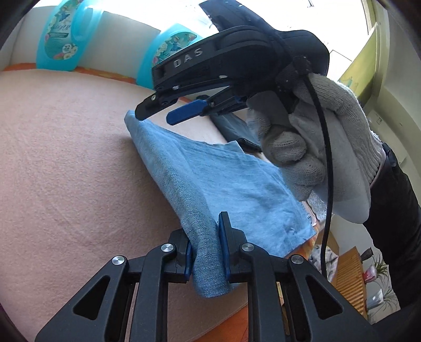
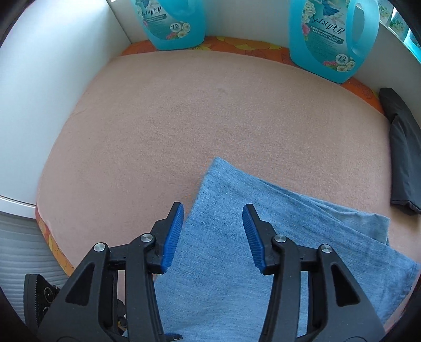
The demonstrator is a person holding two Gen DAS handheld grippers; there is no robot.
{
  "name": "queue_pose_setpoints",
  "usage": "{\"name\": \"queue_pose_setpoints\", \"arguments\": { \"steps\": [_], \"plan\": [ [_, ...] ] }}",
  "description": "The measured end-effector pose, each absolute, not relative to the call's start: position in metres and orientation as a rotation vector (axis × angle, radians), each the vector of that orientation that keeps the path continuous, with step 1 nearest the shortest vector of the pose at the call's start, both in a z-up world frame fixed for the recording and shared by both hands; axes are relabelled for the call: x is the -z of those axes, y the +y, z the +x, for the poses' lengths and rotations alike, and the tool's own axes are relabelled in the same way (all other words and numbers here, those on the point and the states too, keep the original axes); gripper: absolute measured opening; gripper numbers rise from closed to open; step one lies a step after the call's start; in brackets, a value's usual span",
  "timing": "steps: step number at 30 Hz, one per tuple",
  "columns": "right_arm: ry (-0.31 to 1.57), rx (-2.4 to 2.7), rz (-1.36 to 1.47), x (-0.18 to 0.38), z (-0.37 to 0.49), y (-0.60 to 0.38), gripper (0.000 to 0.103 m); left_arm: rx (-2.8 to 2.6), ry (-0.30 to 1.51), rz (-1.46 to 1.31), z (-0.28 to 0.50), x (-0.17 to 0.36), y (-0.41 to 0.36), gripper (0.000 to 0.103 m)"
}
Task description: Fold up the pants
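Observation:
The light blue denim pants lie folded on the pink mat. My left gripper is shut on the near folded edge of the pants. My right gripper, held by a gloved hand, hovers open just over the far corner of the pants. In the right wrist view the right gripper is open and empty above the pants, whose far corner points onto the mat.
Two turquoise detergent bottles stand at the back of the mat against a white wall. A dark folded garment lies at the mat's right edge. A wooden slatted piece stands beyond the table's front.

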State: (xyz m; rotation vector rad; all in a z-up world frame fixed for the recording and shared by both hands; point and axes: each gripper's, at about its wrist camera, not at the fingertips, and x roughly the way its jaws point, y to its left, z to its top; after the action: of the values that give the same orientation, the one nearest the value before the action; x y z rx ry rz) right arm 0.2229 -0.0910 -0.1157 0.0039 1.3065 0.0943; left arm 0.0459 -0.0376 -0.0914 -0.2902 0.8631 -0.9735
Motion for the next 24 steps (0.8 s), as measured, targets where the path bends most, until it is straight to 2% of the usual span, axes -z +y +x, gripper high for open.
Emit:
{"name": "queue_pose_setpoints", "arguments": {
  "steps": [6,11,12,13,14,17,24],
  "plan": [
    [1.413,-0.035,-0.160,0.142,0.229,-0.065,0.049,0.982,0.823,-0.268,0.038,0.082,-0.040,0.016],
    [1.407,-0.048,-0.210,0.136,0.226,-0.058,0.048,0.992,0.797,-0.255,0.030,0.079,-0.043,0.016],
    [1.403,-0.050,-0.211,0.136,0.225,-0.059,0.044,0.994,0.795,-0.259,0.029,0.078,-0.043,0.016],
    [1.401,-0.044,-0.212,0.136,0.225,-0.062,0.023,0.998,0.791,-0.261,0.029,0.077,-0.042,0.016],
    [1.400,-0.052,-0.188,0.134,0.224,-0.066,0.014,0.998,0.788,-0.261,0.028,0.076,-0.041,0.016],
    [1.315,-0.074,-0.151,0.118,0.213,-0.075,0.008,1.003,0.785,-0.275,0.031,0.077,-0.045,0.016],
    [1.147,-0.101,0.020,0.057,0.187,-0.110,0.007,1.058,0.723,-0.278,0.026,0.058,-0.047,0.016]
  ]
}}
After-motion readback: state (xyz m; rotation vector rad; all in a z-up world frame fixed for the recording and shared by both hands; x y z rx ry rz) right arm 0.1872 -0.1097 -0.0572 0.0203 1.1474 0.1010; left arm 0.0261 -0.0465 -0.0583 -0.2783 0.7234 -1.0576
